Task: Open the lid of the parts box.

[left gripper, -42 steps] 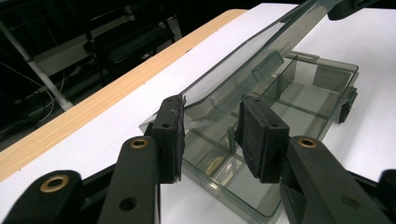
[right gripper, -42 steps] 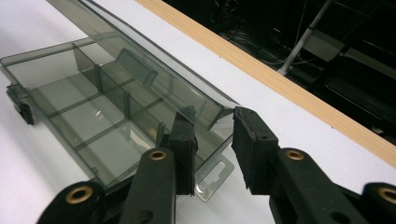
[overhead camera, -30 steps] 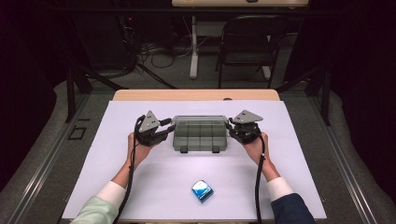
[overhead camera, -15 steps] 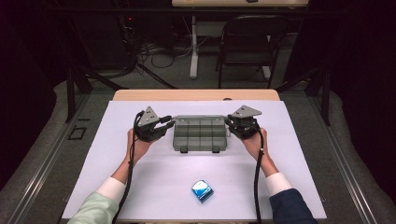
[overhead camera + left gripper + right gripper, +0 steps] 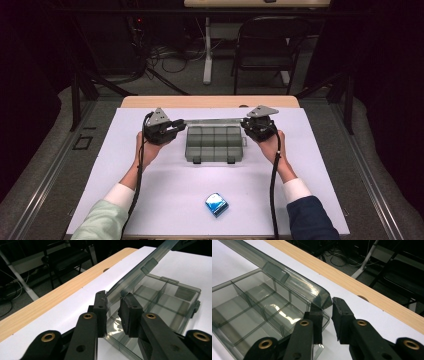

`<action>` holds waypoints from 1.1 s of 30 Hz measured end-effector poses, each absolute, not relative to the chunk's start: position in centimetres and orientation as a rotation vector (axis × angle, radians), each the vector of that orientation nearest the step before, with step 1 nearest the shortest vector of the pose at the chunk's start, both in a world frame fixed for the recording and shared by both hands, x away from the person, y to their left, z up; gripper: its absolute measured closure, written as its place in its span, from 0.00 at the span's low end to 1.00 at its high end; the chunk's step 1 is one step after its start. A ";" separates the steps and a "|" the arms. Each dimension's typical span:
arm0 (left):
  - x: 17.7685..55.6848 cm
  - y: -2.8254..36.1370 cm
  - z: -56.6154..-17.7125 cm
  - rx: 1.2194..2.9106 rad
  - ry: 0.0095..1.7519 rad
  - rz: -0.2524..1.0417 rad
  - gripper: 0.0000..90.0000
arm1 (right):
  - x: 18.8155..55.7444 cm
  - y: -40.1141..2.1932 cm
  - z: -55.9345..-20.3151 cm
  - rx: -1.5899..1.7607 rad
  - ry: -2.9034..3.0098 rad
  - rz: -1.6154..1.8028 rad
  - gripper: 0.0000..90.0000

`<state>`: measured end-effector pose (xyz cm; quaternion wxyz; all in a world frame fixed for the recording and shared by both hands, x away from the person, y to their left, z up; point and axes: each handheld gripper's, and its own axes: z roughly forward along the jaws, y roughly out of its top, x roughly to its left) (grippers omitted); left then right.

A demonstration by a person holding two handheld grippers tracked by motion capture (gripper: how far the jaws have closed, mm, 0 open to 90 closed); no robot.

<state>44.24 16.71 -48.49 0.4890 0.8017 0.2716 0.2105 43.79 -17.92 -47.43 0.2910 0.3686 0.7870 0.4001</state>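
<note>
Both grippers, left (image 5: 113, 312) and right (image 5: 327, 320), have been closing on the raised lid (image 5: 140, 270) corners of the box (image 5: 214, 145).

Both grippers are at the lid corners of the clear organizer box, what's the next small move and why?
Probably swing the lid further back, evenly: it stands tilted over the compartment box, with the left gripper and right gripper closing around its two corners.

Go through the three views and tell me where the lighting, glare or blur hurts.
High view: the white table cover is evenly lit, the room behind is nearly black, and the picture is soft. Left gripper view: the clear smoky-grey plastic compartment box reads sharp, with a bright reflection on its floor near the black claw jaws. Right gripper view: glare streaks on the box's raised lid and dividers; the background is dim.
</note>
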 end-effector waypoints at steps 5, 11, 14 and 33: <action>44.7 16.7 -48.3 1.947 0.670 0.503 0.85 | 44.1 -17.9 -47.2 0.998 2.101 1.067 0.88; 45.3 16.6 -48.1 1.947 0.679 0.500 0.86 | 44.5 -17.9 -47.1 1.010 2.094 1.064 0.89; 45.5 16.6 -48.1 1.945 0.679 0.505 0.86 | 44.7 -17.9 -47.0 1.018 2.095 1.069 0.89; 47.2 16.1 -48.5 1.954 0.719 0.512 0.88 | 45.9 -17.8 -47.1 1.060 2.085 1.058 0.91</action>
